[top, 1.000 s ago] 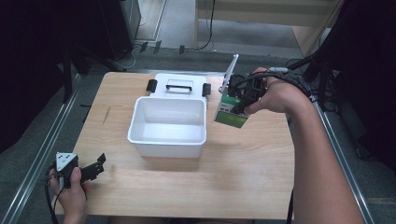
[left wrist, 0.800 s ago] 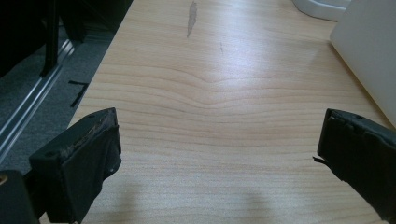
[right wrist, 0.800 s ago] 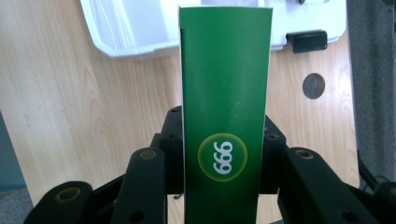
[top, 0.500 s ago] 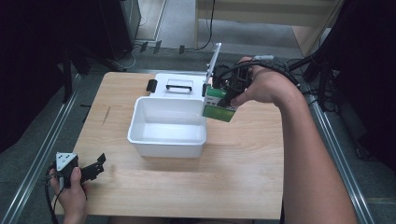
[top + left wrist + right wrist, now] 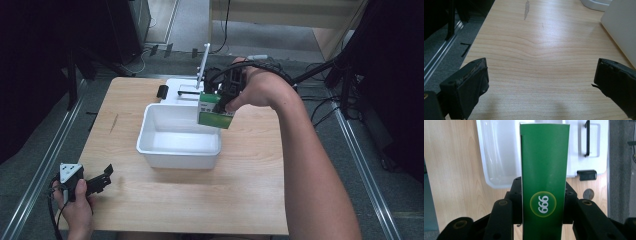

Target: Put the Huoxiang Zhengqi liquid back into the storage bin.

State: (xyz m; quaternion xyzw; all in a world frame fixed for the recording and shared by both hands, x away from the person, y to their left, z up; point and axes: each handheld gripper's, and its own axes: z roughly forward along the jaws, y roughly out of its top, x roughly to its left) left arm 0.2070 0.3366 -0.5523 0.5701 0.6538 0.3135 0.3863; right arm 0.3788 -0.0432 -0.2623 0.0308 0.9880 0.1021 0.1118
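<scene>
Right gripper (image 5: pixel 222 102) clamped on green box (image 5: pixel 215 111), held above white bin (image 5: pixel 179 150) rim. Box lifted; drop-in remained. Left gripper (image 5: pixel 100 180) wide open, holding nothing, on tabletop (image 5: pixel 240 185).

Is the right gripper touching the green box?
Touching. In the right gripper view, the right gripper has both jaws pressed flat against the sides of the green box, with no gap.

Right gripper (image 5: pixel 220 102) carried green box (image 5: pixel 215 112) from table's right side to over white bin's (image 5: pixel 150 132) far-right corner.
</scene>
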